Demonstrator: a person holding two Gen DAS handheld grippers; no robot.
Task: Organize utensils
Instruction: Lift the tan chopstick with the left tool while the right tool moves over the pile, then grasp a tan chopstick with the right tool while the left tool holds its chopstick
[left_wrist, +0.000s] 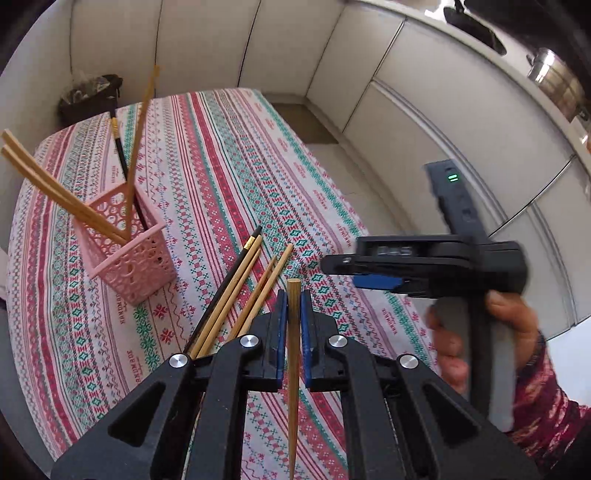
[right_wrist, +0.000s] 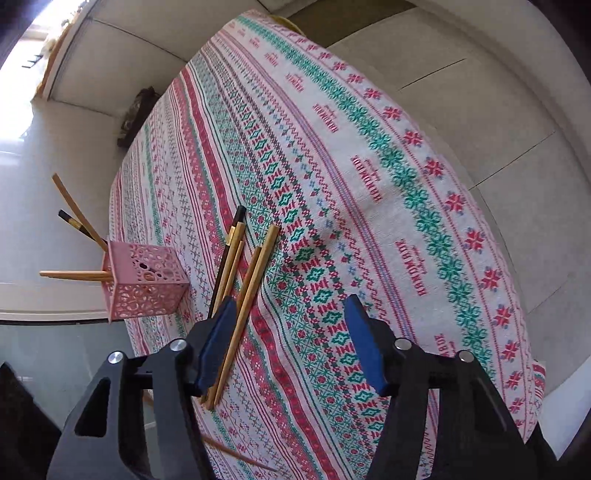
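The left gripper (left_wrist: 293, 306), black with blue pads, is clamped on one light bamboo chopstick (left_wrist: 293, 369). The stick's long axis runs straight along the fingers, blunt end forward past the pads, thin end trailing back below them.

The pink perforated plastic holder basket (left_wrist: 136, 258) stands on the striped red, green and white patterned tablecloth (left_wrist: 229, 155), ahead and to the left of this gripper and apart from it. It already holds three bamboo chopsticks and one black chopstick with a gold band (left_wrist: 127, 173), all leaning outward over its rim. Judging by this, the held stick must travel forward-left and tip thin end down to enter the basket.

Between gripper and basket lies a loose bunch of chopsticks (left_wrist: 236, 291), four bamboo and one black, flat on the cloth, pointing away from the camera.

The right gripper (right_wrist: 291, 332) hangs over that bunch with its jaws parted and nothing pressed between them; the sticks lie by its left finger. It is the nearer one to the bunch.
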